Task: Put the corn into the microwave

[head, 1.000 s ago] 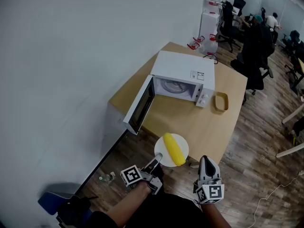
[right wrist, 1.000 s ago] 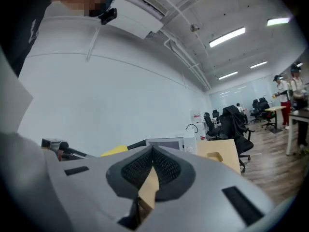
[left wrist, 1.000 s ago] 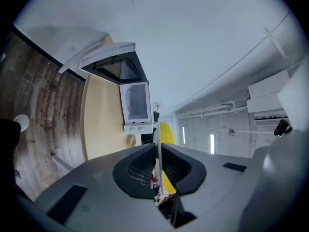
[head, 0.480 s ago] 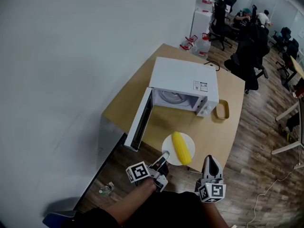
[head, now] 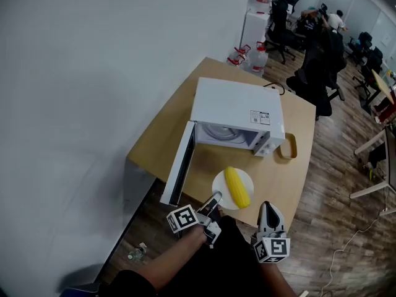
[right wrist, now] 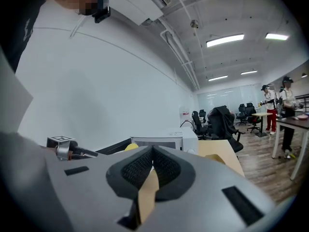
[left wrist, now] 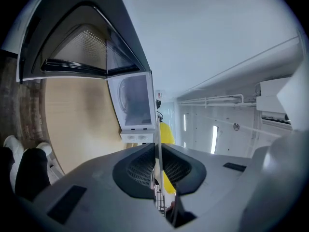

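left gripper (head: 215,198) clamped on rim of plate (head: 219,184); corn (head: 237,187) lies loose on it, in front of microwave (head: 238,110). right gripper (head: 267,209) jaws together, empty. risk: the one-sided rim hold may tilt, rolling the corn off short of the microwave.

Left tool (head: 215,198) holds plate (head: 219,183) bearing corn (head: 237,187); microwave (head: 238,108) door open.

One corn (head: 237,188), one microwave (head: 238,107) (one plate (head: 219,182))
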